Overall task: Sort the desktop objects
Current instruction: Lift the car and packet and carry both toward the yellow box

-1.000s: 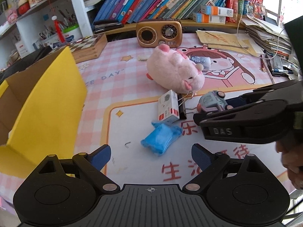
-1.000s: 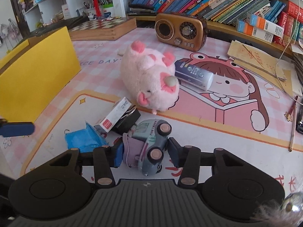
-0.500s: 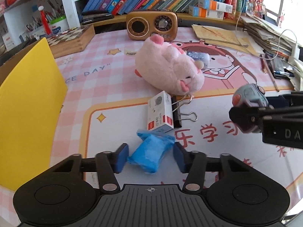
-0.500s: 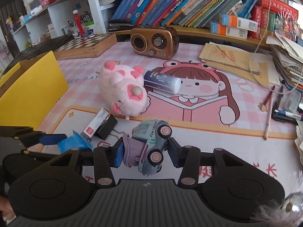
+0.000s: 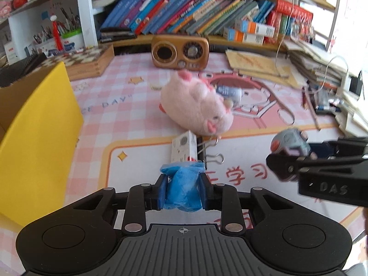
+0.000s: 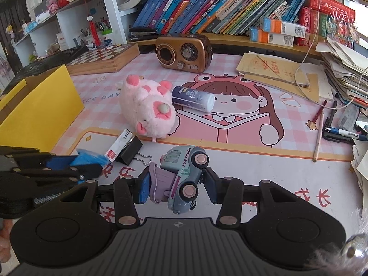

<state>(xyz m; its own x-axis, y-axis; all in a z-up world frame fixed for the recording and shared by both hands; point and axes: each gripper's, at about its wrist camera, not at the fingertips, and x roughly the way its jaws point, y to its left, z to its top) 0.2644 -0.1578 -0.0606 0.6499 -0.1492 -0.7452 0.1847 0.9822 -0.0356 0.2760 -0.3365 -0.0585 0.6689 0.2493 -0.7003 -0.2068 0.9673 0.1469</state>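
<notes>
Right in front, the left gripper (image 5: 182,189) is squeezing a crinkly blue packet (image 5: 182,187) between its two blue pads, and it is tipping downward toward the desk. The packet is sticking out a little past the pads. On the other side, the right gripper (image 6: 176,184) is holding a little toy truck (image 6: 181,177), pale blue with a purple back and pink wheels, and it is tilting down too. The truck is sitting crooked in the grip, nose up and tail down, above the white part of the desk mat (image 6: 264,174). The two grippers are side by side, close but not touching. A bit of a hand (image 6: 4,241) is peeking out at the lower left edge of the right camera view. Just past the packet, a small white box (image 5: 184,147) is lying on the mat, with a black binder clip (image 6: 128,150) right next to it. Behind those, a fluffy pink pig toy (image 6: 147,110) is lying on its side. A blue and white tube (image 6: 193,99) is lying just beside the pig, on the cartoon girl picture. Off to the left, a big yellow cardboard box (image 5: 39,124) is standing with its flaps up. Farther back, a brown radio (image 6: 184,54) and a wooden chess board (image 6: 103,57) are sitting near the edge. At the very back, rows of books (image 6: 207,9) are leaning on the shelf.
</notes>
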